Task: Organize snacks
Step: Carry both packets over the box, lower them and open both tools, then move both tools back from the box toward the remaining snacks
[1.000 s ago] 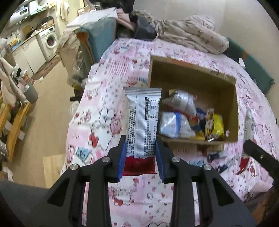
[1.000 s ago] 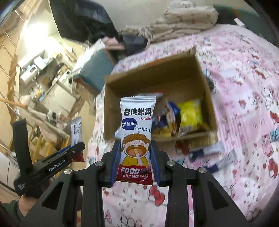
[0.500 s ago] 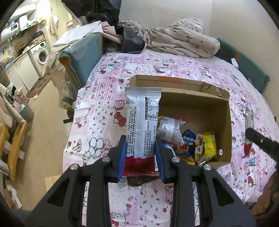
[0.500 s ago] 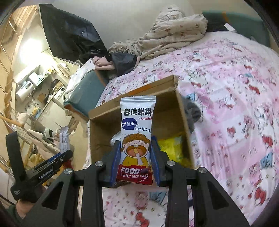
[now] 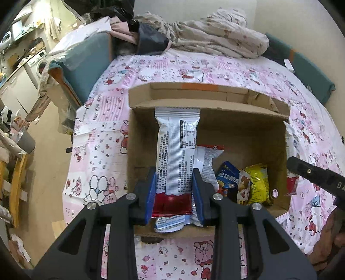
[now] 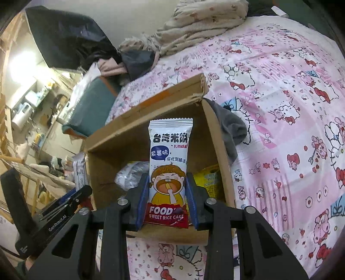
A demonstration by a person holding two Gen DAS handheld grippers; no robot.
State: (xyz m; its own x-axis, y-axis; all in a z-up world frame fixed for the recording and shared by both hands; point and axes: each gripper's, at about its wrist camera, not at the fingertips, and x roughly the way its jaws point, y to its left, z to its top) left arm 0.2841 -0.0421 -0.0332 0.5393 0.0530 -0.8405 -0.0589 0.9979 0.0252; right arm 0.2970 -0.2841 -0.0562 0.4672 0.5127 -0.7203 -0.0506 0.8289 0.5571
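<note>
My left hand-held gripper (image 5: pixel 174 189) is clamped on a white packet (image 5: pixel 177 150), held over the box (image 5: pixel 207 103) at its 9 o'clock side; my right hand-held gripper (image 6: pixel 167 193) is clamped on a rice cake (image 6: pixel 169 163) over the 3 o'clock side. I judge this the drop-in step: lower both, then let go among the snacks (image 5: pixel 256 183).

Bed with pink cartoon-print sheet (image 5: pixel 163 71) fills most of both views. Crumpled beige blanket (image 5: pixel 217 41) and dark clothes (image 5: pixel 151 39) piled at the far end against a plain pale wall (image 5: pixel 194 10). Teal cushion (image 5: pixel 86 64) off the bed's left edge. Beige floor (image 5: pixel 51 168) below. Washing machine (image 5: pixel 39 64) and counter, possibly a kitchen, far left. Bright light (image 6: pixel 21 62) there.
</note>
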